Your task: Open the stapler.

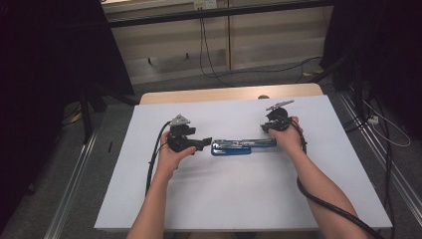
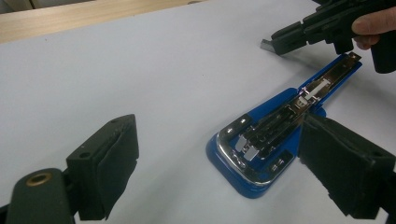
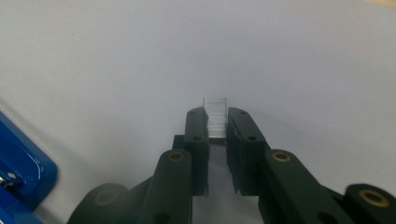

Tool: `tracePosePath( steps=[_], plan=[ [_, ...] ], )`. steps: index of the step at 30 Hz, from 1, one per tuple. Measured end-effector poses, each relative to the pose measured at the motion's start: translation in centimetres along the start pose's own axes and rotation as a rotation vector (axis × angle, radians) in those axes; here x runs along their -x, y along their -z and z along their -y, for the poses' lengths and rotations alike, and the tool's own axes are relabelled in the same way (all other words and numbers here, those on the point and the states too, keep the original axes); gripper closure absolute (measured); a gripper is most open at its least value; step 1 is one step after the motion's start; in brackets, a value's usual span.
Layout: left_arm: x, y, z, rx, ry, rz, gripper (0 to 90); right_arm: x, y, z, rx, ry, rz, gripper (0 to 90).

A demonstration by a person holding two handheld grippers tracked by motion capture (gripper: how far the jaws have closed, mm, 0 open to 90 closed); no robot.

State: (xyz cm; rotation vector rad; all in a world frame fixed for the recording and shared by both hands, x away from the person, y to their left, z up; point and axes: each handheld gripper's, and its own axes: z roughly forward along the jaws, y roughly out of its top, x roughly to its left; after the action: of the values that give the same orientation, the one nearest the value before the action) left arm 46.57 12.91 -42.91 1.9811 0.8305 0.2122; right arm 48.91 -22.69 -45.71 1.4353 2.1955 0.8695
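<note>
A blue stapler (image 1: 234, 146) lies flat on the white table (image 1: 239, 199), opened out so its metal magazine (image 2: 261, 140) faces up. My left gripper (image 1: 205, 143) is at the stapler's left end. Its jaws stand wide open (image 2: 220, 140), one on each side of the stapler's broad end, touching nothing. My right gripper (image 1: 264, 128) hovers just past the stapler's right end and is shut on a short strip of staples (image 3: 215, 103). The strip sticks out beyond the fingertips (image 3: 217, 116). In the left gripper view, the right gripper (image 2: 280, 39) holds the strip (image 2: 266, 45) above the magazine's far tip.
A wooden strip (image 1: 224, 93) shows past the table's far edge. Beyond it are a floor with cables (image 1: 209, 64) and dark curtains on both sides. Metal rails (image 1: 74, 174) run along the floor beside the table. A corner of the stapler (image 3: 18, 168) lies left of the right jaws.
</note>
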Motion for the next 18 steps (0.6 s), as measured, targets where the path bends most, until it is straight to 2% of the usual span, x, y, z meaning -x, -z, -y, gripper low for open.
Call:
tracePosePath(
  steps=[3, 6, 14, 18],
  plan=[
    [0.01, 0.23, 0.11, 0.003, 0.004, -0.003, 12.8, 0.15, 0.18, 0.22, 0.001, 0.011, -0.002, 78.1],
    [0.01, 0.50, 0.18, 0.007, 0.002, -0.005, 12.7, 0.16, 0.37, 0.38, -0.004, 0.023, 0.011, 71.1],
    [-0.03, 0.71, 0.31, 0.008, 0.002, -0.009, 12.6, 0.21, 0.45, 0.67, 0.011, 0.016, 0.010, 71.0],
    [-0.10, 0.75, 0.28, 0.018, 0.006, -0.010, 12.6, -0.06, 0.05, 0.18, 0.005, 0.035, 0.017, 73.9]
  ],
)
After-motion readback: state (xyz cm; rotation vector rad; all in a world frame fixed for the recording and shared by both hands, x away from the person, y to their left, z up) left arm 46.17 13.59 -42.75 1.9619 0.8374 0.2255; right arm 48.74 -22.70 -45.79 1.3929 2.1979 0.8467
